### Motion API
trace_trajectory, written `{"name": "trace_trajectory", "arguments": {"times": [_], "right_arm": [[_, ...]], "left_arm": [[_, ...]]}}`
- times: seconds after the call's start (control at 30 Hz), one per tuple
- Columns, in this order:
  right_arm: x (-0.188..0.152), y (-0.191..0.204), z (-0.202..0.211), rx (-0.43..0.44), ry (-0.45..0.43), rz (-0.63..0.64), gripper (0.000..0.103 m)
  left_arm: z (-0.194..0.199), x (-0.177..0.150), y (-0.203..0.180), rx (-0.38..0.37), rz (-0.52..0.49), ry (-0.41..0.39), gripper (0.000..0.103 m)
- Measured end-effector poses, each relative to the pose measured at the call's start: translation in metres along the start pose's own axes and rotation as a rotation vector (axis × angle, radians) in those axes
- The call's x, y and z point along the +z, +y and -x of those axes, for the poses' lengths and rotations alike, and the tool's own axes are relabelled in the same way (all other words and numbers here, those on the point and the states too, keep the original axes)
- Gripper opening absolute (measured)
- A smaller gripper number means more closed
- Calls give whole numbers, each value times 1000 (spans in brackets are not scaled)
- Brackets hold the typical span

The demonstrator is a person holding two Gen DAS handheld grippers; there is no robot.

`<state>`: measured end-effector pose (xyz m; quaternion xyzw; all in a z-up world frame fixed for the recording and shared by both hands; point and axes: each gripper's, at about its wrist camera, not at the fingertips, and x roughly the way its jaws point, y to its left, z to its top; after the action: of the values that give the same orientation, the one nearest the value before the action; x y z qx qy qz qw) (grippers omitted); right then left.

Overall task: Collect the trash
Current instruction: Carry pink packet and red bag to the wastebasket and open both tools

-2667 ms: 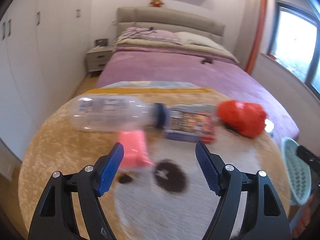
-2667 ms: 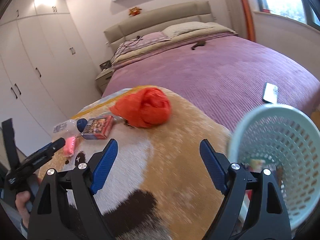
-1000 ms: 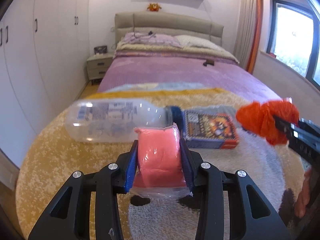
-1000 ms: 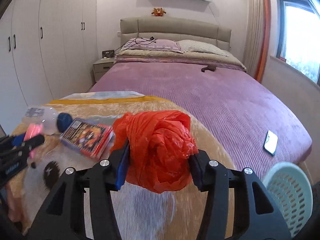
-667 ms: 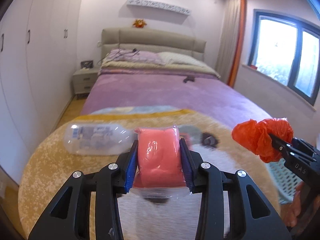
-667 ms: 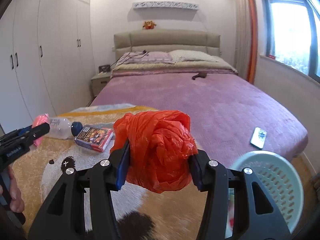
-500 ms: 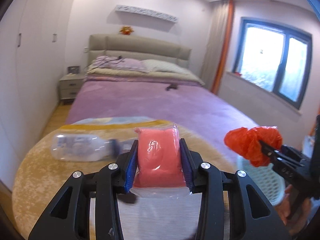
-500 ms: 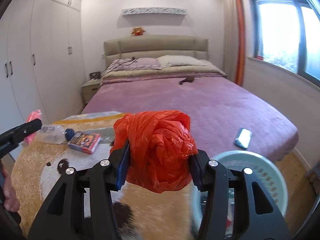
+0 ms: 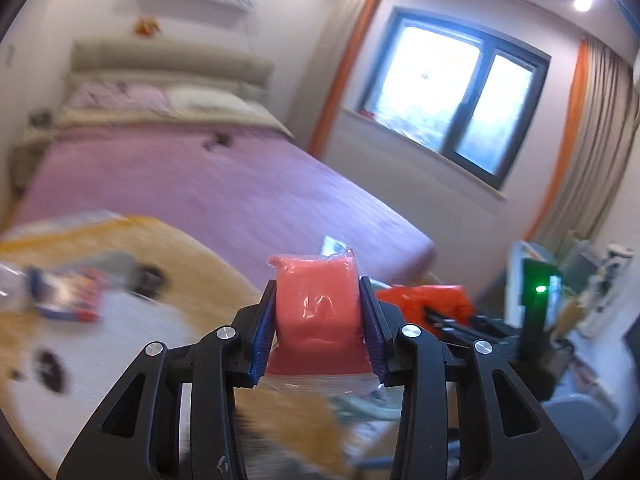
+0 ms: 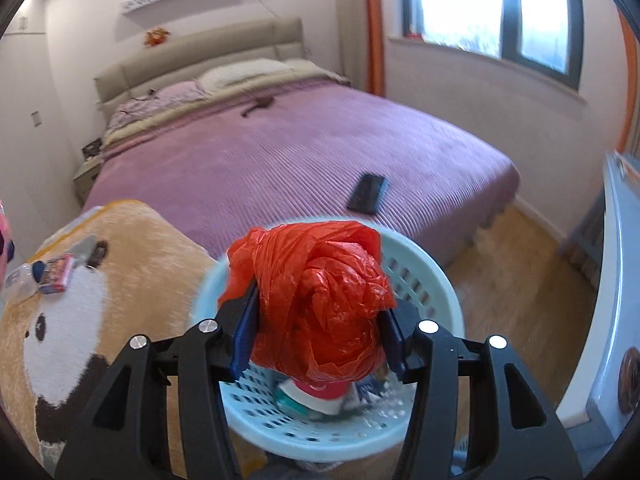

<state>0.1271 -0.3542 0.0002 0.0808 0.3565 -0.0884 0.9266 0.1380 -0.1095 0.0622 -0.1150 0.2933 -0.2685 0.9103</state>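
Your right hand-held gripper is clamped on a crumpled orange plastic bag, one blue pad pressed against each side. The bag hangs directly over the open mouth of a pale blue perforated basket that stands on the wooden floor beside the foot of the bed. Some trash already lies at the bottom of the basket, partly hidden by the bag.

Your left hand-held gripper is clamped on a pink packet in clear wrapping, held upright between the pads. Just past it on the right you see the orange bag again, gripped in the other tool.

To the left of the basket lies a tan rug with white and dark brown patches. On the rug, well apart from the basket, rest a clear plastic bottle with a blue cap and a small colourful box, lying just beside each other.

Behind them a bed with a purple cover fills the room. A dark phone lies near its bottom corner, close to the basket. The left view is blurred, so details of the rug there are hard to make out.
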Motion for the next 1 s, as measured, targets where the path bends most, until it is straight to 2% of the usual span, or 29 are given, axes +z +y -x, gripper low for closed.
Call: {"name": "trace_trajectory", "arguments": {"times": [0.13, 0.33, 0.43, 0.63, 0.67, 0.7, 0.77, 1.0], "right_arm": [[-10, -25, -21, 27, 71, -57, 52], [-21, -35, -48, 33, 155, -91, 56], [-24, -34, -52, 43, 164, -80, 67], [-27, -45, -44, 49, 142, -106, 72], [-28, -49, -41, 47, 137, -116, 72], [-28, -50, -40, 48, 134, -123, 72], [-28, -56, -35, 51, 129, -143, 72], [-30, -54, -18, 101, 97, -163, 72]], "left_arm": [[-51, -14, -19, -55, 2, 96, 38], [-106, -31, -32, -50, -16, 197, 38], [-117, -36, -31, -40, -13, 196, 38], [-127, -38, -42, -36, -30, 212, 38], [-128, -38, -44, -36, -35, 213, 44], [-130, -39, -46, -36, -38, 220, 62], [-130, -41, -45, -35, -23, 219, 77], [-120, -56, -25, -63, 6, 247, 77]]}}
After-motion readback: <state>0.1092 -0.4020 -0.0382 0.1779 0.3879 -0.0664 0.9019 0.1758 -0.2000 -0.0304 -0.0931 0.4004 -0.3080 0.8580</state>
